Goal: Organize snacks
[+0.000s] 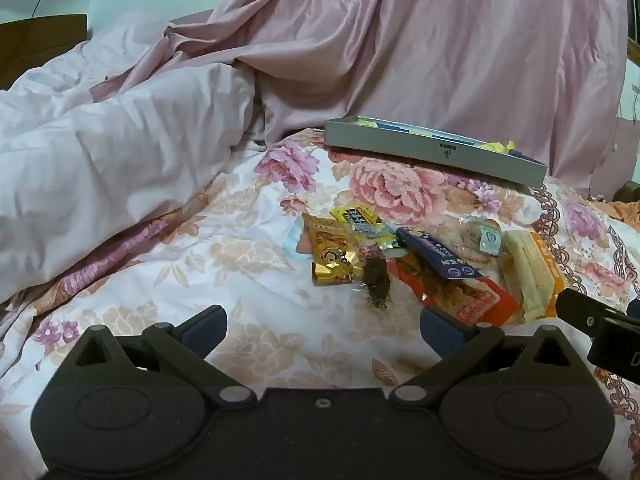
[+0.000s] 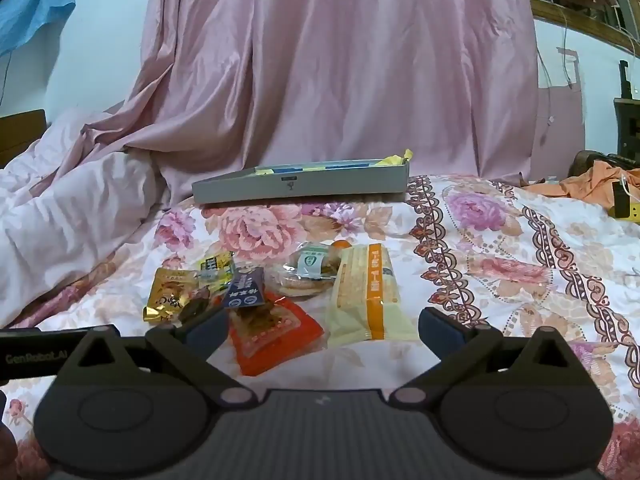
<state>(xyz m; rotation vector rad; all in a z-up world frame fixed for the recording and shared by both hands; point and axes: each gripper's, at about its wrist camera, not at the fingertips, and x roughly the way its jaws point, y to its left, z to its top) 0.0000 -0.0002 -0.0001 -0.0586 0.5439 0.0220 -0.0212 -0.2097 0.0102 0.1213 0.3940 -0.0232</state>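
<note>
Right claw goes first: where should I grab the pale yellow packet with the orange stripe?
Probably the near end of the pale yellow packet, approached from the bed's right side: it lies flat, long axis pointing away, with its left edge crowded by the orange packet.

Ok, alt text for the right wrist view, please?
The right gripper, fingers open and empty, hovers over snack packets heaped on a floral bedsheet. A shallow grey box lies beyond, before a pink curtain.
</note>
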